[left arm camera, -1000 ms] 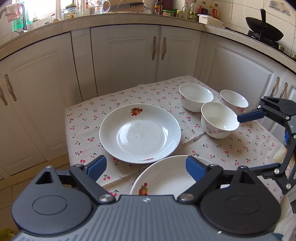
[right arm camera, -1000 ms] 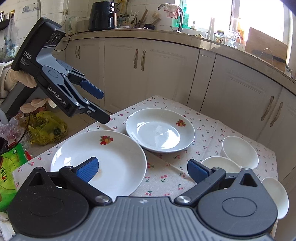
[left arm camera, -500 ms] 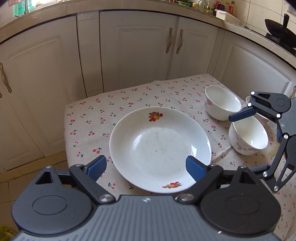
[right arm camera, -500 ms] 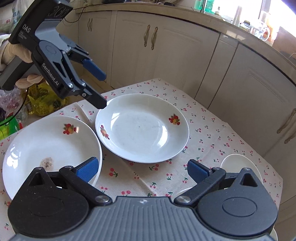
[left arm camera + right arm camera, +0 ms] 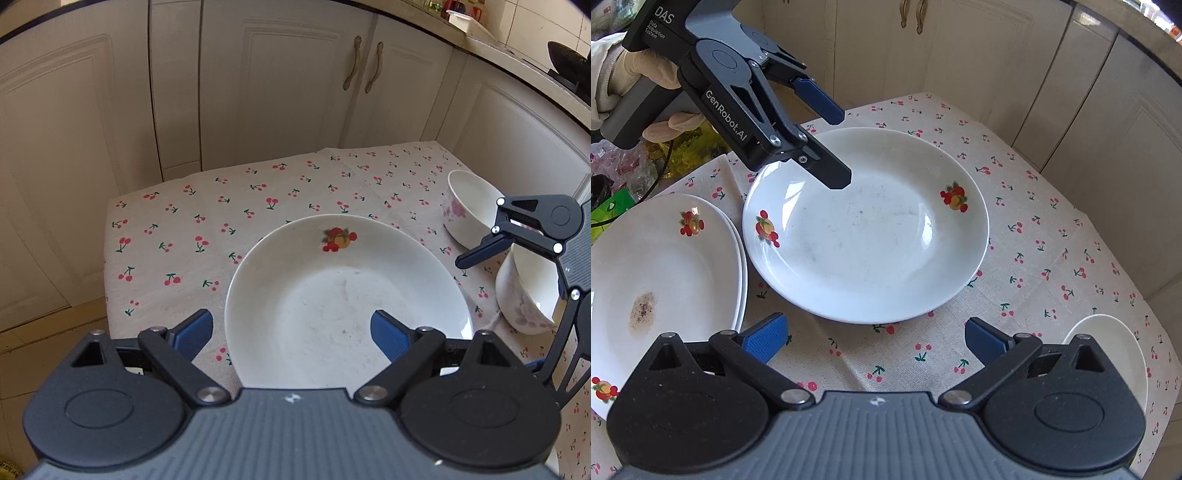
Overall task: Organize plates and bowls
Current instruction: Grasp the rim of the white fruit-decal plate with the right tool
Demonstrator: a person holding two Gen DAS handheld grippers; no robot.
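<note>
Our left gripper [image 5: 291,332] and right gripper [image 5: 875,339] both gape empty; the plate [image 5: 864,225] lies at twelve o'clock, bowls [image 5: 469,210] at two.

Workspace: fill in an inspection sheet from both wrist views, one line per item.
Surface: table under a cherry-print cloth.
Job's things: large plate alone at centre; plate stack beside it, top plate with a brown stain; two floral bowls at the cloth's edge.
Clutter: plastic bags beyond the table.
Grippers: left gripper open, empty, over the large plate's rim; right gripper open, empty, above the cloth.
Cables: a thin black cable near the bags.
Surroundings: cream kitchen cabinets; a gloved hand holds the left gripper.
</note>
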